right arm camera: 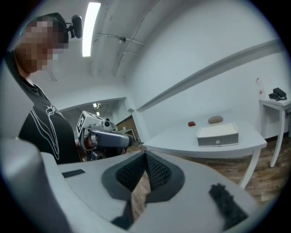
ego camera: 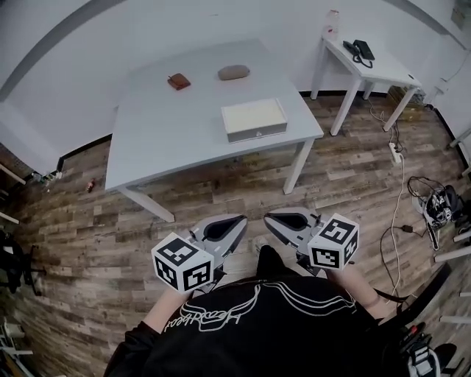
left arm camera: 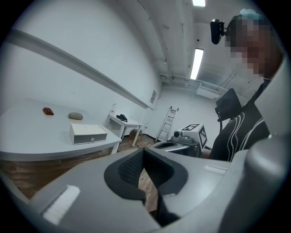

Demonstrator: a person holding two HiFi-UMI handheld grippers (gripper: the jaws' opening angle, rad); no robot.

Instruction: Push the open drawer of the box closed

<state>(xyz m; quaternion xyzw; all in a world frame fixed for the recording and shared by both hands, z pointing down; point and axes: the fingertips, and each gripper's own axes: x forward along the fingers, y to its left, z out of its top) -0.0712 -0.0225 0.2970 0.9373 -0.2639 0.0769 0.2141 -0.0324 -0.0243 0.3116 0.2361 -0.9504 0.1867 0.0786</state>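
Note:
The white box (ego camera: 254, 119) lies on the grey table (ego camera: 162, 140), near its front right corner. Its drawer front with a small round knob (right arm camera: 217, 141) faces me. From this distance I cannot tell how far the drawer stands out. Both grippers are held low in front of the person's body, over the wooden floor and well short of the table. My left gripper (ego camera: 237, 221) is shut with nothing between its jaws, its tips meeting (left arm camera: 143, 151). My right gripper (ego camera: 271, 219) is shut and empty too (right arm camera: 145, 154). The box (left arm camera: 87, 133) also shows far off in the left gripper view.
A small red-brown object (ego camera: 178, 81) and a grey pebble-like object (ego camera: 233, 72) lie behind the box. A white side table (ego camera: 383, 70) at the right carries a phone (ego camera: 360, 50) and a bottle (ego camera: 332, 22). A power strip (ego camera: 394, 152) and cables (ego camera: 436, 205) lie on the floor. A ladder (left arm camera: 167, 124) leans far off.

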